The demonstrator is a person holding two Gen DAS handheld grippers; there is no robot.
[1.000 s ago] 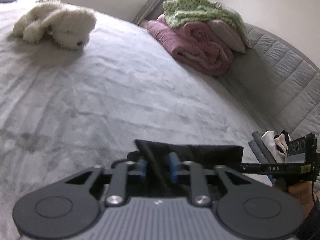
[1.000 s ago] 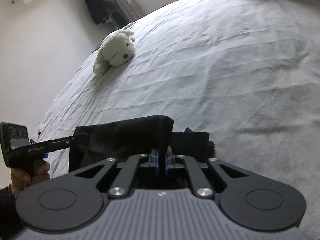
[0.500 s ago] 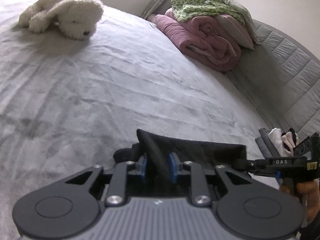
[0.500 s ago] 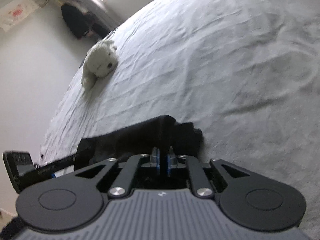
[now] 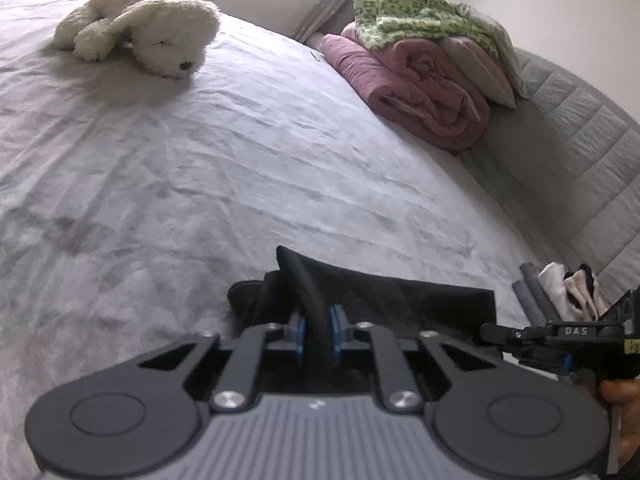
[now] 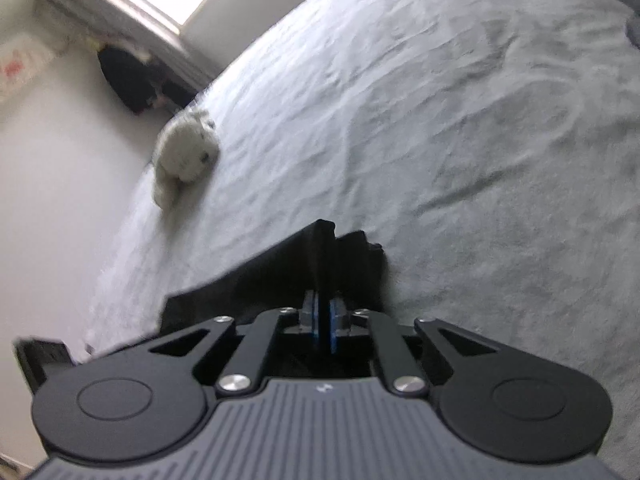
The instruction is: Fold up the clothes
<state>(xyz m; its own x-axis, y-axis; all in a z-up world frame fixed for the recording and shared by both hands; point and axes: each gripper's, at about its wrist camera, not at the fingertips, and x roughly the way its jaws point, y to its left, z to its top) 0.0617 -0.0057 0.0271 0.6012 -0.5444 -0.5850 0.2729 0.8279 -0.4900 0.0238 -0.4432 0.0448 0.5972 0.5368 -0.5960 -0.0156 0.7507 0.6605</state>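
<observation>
The black garment [image 5: 400, 300] lies bunched on the bed [image 5: 240, 184], well short of the white plush toy [image 5: 140, 32]. The left gripper [image 5: 316, 332] is closing, pinching a raised ridge of the cloth; the right gripper [image 6: 324, 320] is pressed together on the garment's other edge. To fold well, keep both pinches level, draw the cloth taut between them, then lay it flat beside the plush-free stretch of bed. No containers are in view
</observation>
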